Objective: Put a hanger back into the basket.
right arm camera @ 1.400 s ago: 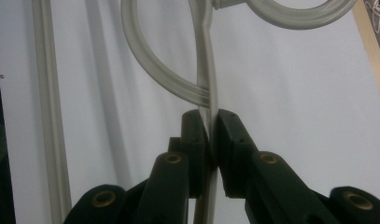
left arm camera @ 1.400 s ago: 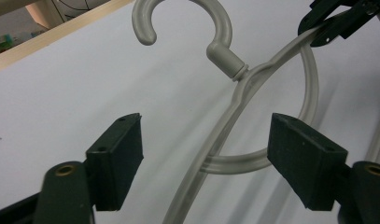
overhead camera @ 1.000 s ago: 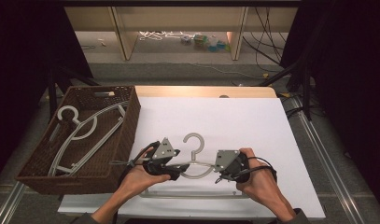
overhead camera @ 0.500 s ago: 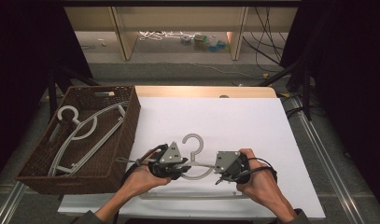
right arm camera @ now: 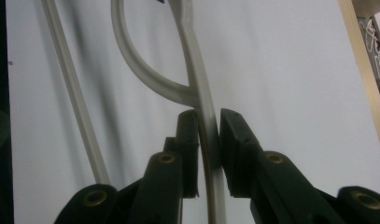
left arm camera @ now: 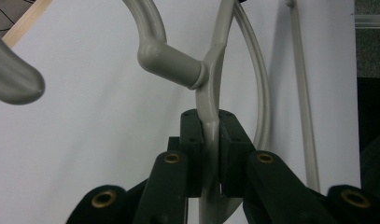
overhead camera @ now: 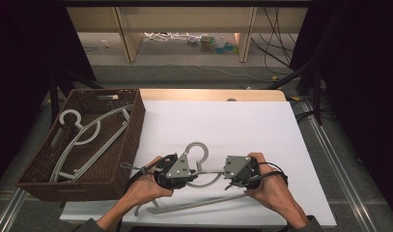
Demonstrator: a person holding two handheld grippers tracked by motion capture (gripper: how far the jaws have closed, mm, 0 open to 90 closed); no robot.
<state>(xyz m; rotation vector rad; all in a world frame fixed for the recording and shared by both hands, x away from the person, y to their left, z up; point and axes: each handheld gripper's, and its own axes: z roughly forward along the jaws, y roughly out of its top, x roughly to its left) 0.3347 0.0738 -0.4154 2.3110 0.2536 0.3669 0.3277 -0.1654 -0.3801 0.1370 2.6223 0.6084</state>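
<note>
A grey plastic hanger (overhead camera: 206, 153) lies flat near the front of the white table (overhead camera: 232, 125), hook pointing away from me. My left gripper (overhead camera: 195, 177) comes in from the left. In the left gripper view its pads (left arm camera: 193, 140) are pressed on the hanger's arm (left arm camera: 207, 100) just below the hook's neck; the left gripper (left arm camera: 208, 126) has just closed there. My right gripper (overhead camera: 227, 182) comes in from the right. In the right gripper view, the right gripper (right arm camera: 208, 123) clasps the hanger's other arm (right arm camera: 192, 51), its jaws having just eased open slightly.
A brown wicker basket (overhead camera: 136, 121) stands at the table's left edge with grey hangers (overhead camera: 88, 135) in it. The hanger's straight bottom bar (overhead camera: 194, 205) runs along the table's front edge, between my hands. White tabletop stretches behind and to the right.
The left gripper has slid a little to the right and its jaws have closed onto the hanger's arm. The right hand has stayed where it was.
</note>
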